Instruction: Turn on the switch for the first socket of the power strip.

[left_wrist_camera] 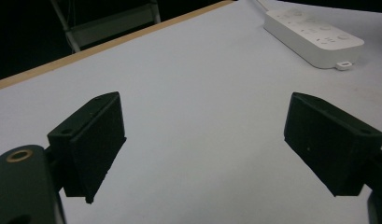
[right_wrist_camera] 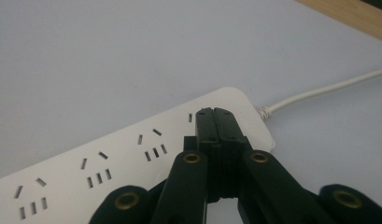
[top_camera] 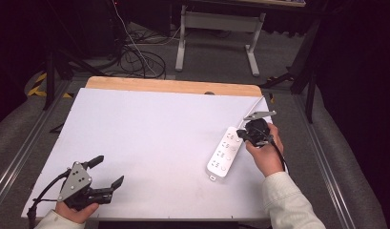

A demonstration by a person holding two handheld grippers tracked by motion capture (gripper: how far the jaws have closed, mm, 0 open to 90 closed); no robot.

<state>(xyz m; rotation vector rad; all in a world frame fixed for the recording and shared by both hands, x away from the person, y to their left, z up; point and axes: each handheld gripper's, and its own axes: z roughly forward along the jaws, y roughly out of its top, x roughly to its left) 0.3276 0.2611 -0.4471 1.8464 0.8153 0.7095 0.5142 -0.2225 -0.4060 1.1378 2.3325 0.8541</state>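
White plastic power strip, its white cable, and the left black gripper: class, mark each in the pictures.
White plastic power strip [top_camera: 223, 151], high view, top face.
White cable [right_wrist_camera: 319, 92], right gripper view, mid-length.
Left black gripper [top_camera: 108, 171], high view, between its fingertips.

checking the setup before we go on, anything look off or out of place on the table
Nothing stands out. The white power strip lies flat on the white table, angled, its cord running off toward the far edge, with no visible damage. The right tool sits shut over the strip's cord end; the left tool is open near the front corner.
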